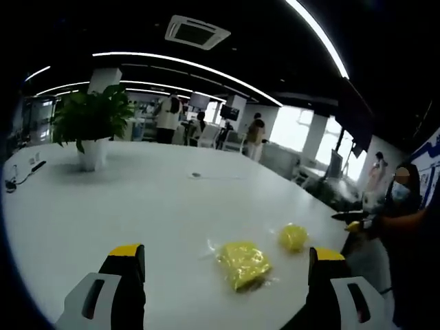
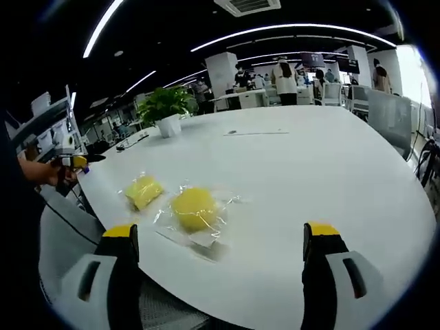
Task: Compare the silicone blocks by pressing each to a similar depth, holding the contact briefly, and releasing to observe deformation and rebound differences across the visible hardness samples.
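Two yellow silicone blocks in clear plastic wraps lie on the white table [image 1: 137,199]. The squarish block [image 1: 242,263] sits just ahead of my left gripper [image 1: 227,253], whose yellow-tipped jaws stand wide open and touch nothing. Beyond it lies the rounder block [image 1: 293,237]. In the right gripper view the rounder block [image 2: 194,208] is the nearer one and the squarish block [image 2: 144,190] lies to its left. My right gripper [image 2: 220,230] is open above the table's [image 2: 309,172] near edge, apart from both blocks. The other gripper [image 2: 75,161] shows at the left in a hand.
A potted plant [image 1: 89,124] [image 2: 165,106] stands far back on the table, with cables [image 1: 24,175] near it. A small flat item [image 1: 196,175] lies mid-table. People and desks [image 2: 282,75] fill the office behind. The holder's body [image 1: 412,227] stands at the table's edge.
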